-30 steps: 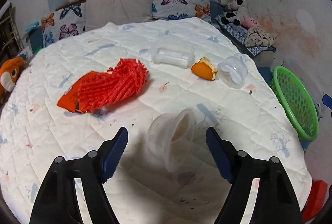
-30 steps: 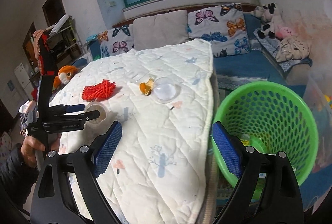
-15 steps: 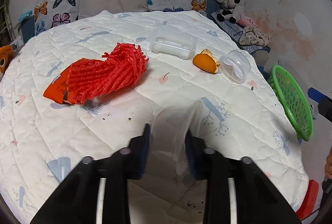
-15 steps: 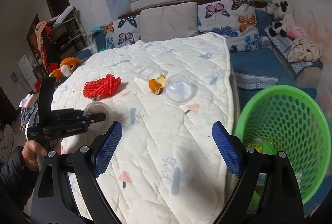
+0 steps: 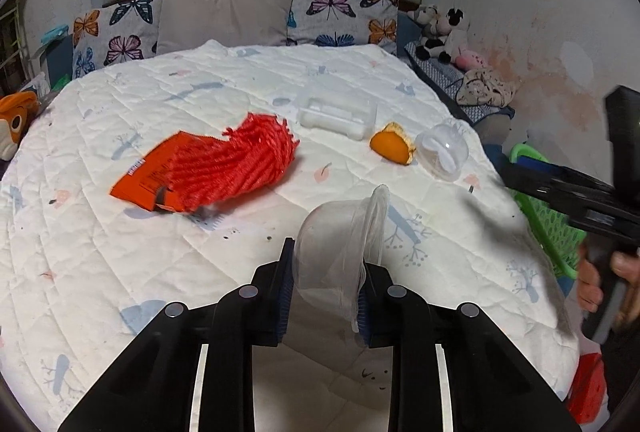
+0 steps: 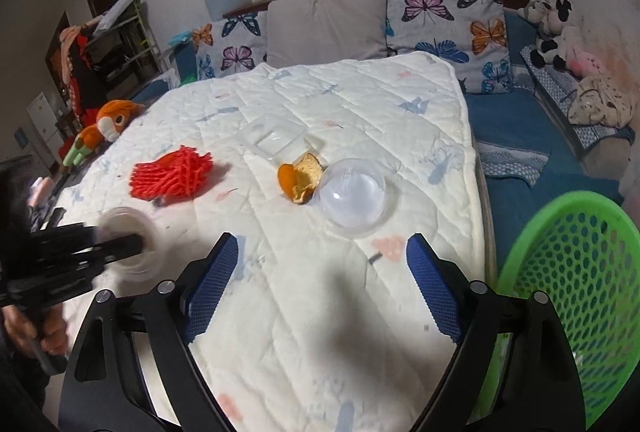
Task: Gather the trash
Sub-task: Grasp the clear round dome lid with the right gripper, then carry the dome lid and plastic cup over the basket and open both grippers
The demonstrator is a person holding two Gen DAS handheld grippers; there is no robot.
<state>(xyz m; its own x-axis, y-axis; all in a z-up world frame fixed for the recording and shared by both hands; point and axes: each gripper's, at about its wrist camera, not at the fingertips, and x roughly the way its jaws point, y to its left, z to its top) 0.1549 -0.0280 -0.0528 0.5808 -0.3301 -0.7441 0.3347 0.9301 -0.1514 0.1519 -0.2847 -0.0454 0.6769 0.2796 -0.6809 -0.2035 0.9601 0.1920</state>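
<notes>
My left gripper [image 5: 328, 272] is shut on a clear plastic cup [image 5: 340, 256], squeezed and tilted just above the white quilt [image 5: 120, 272]. The right wrist view shows the same cup [image 6: 128, 240] at far left. My right gripper [image 6: 322, 264] hovers over the quilt's right part; its jaws are closing with nothing between them. Just ahead of it lie a clear dome lid [image 6: 354, 200] and an orange peel [image 6: 300, 180]. A red foam net [image 5: 236, 160] lies on an orange wrapper [image 5: 148, 172]. A clear plastic box [image 5: 336, 116] sits farther back.
A green mesh basket [image 6: 572, 292] stands off the quilt's right edge, low beside the bed. Pillows [image 5: 224, 12] line the headboard, plush toys [image 5: 440, 32] sit at the back right, and an orange plush [image 6: 116, 116] lies at the left edge. A person's hand [image 5: 600, 280] grips the right tool.
My left gripper has shut on the clear cup and raised it slightly. My right gripper has swung left from above the green basket to over the quilt, its jaws a little narrower.
</notes>
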